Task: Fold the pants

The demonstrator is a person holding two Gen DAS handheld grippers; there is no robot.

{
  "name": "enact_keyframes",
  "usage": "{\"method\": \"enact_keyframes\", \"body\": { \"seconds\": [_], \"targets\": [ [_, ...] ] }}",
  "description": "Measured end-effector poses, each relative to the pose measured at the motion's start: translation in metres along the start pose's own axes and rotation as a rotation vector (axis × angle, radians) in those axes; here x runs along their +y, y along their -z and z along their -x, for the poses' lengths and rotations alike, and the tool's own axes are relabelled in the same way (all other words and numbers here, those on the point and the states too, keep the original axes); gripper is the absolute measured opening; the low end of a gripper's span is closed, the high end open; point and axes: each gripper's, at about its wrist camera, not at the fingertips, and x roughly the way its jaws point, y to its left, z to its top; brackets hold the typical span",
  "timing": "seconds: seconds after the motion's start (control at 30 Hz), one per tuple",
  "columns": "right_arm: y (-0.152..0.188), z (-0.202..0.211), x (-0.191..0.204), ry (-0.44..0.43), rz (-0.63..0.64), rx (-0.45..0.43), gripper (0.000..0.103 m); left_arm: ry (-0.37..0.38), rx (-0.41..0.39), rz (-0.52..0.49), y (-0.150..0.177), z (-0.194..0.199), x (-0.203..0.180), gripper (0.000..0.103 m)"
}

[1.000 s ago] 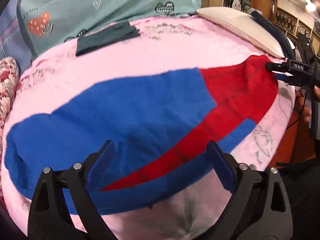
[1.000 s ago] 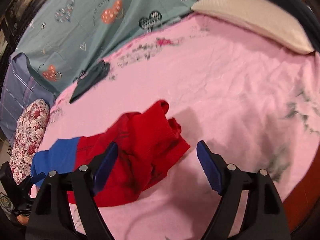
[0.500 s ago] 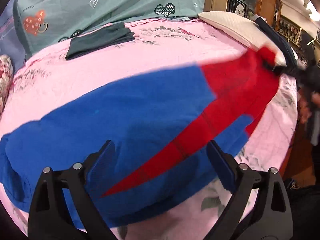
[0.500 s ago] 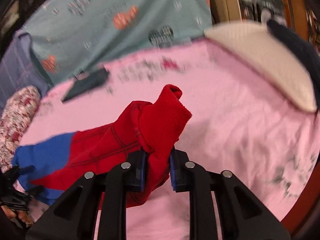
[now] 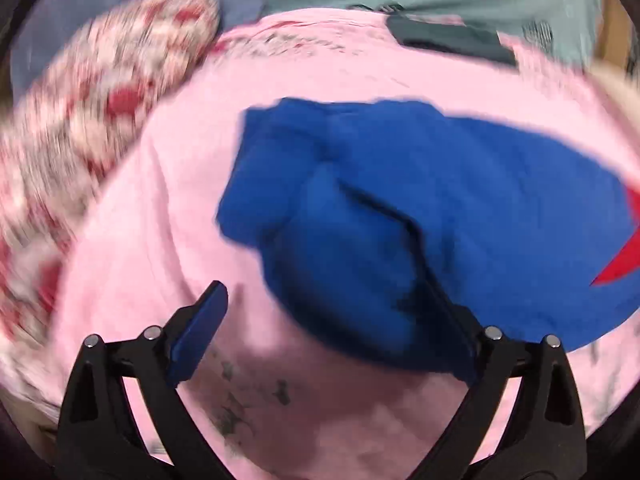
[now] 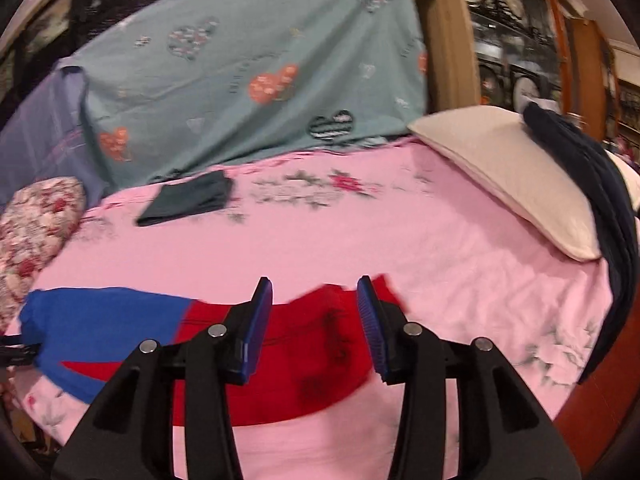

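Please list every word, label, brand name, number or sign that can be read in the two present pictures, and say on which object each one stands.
No text can be read in either view.
The pants carry dark marks on the red part, too blurred to read.
The teal sheet shows a faint dark line of print, too blurred to tell whether it is writing.
The round wall clocks are too small and blurred to show numbers.

Black gripper (image 6: 316, 320) frames, blue pads, silver screws
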Motion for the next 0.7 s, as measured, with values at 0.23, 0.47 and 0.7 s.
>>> {"method": "enact_keyframes", "body": {
  "seconds": [0.23,0.47,0.7],
  "targets": [
    [0.008,0.002,0.052,-0.145,0.103,0.036,0.050,-0.079,-0.096,0.036,-0.002,0.029,0.011,0.097],
    [0.014,-0.003,0.059,-0.200,0.095,0.086,0.050,-0.088,-0.270,-0.025,-0.023,0.066,-0.008,0.098],
    [0.027,-0.012,0.059,-0.211,0.088,0.144,0.050,-0.152,-0.017,0.050,-0.002,-0.007,0.036,0.100]
  ]
}}
